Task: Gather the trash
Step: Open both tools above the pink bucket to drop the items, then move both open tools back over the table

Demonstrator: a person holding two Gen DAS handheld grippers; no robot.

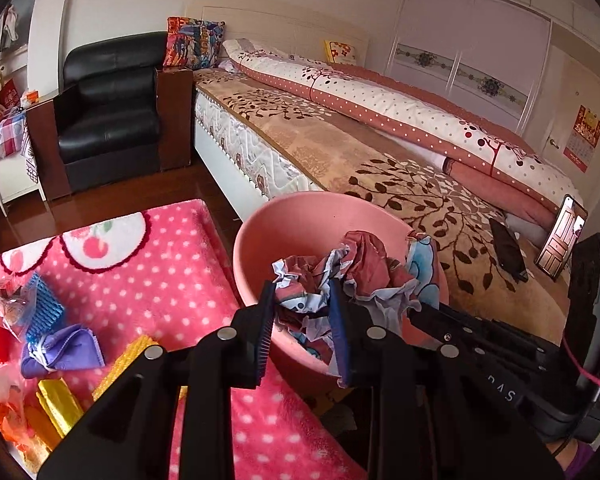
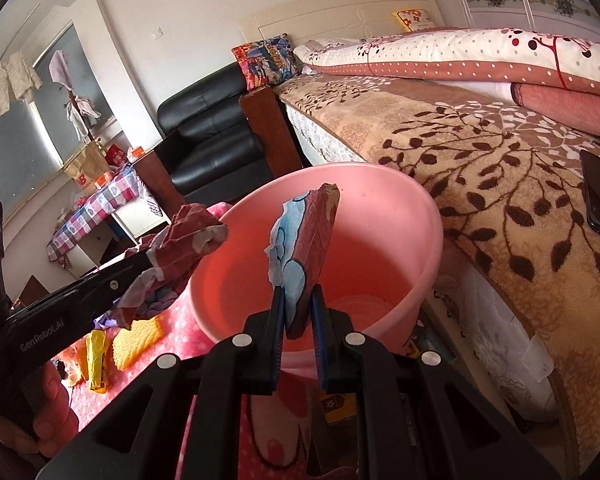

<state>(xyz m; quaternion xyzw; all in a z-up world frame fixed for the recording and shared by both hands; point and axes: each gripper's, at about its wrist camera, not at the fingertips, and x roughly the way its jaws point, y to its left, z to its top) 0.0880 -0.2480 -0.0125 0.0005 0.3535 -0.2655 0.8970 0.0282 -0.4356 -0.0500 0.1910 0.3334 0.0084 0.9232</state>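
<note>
A wide bed under a brown leaf-patterned blanket fills the right of both views, with a black leather armchair at its head end and a pink dotted rug on the floor beside it. A pink plastic bucket stands on the rug's edge, close against the bed. The left gripper hangs over the bucket's near rim with its jaws partly apart and a crumpled red, white and blue paper bunched between them; whether the pads press on the paper cannot be told. The right gripper sits with its jaws drawn close, clamped on a flatter folded wrapper, red on one face and blue and white on the other, standing up over the bucket's mouth. The right wrist view shows the bucket's floor bare and the left gripper from the side, its paper at the bucket's left rim, with a hand around its handle. Only the left wrist view shows the loose litter on the rug: a purple wrapper, a blue mesh piece and yellow scraps, plus a propped phone on the bed.
</note>
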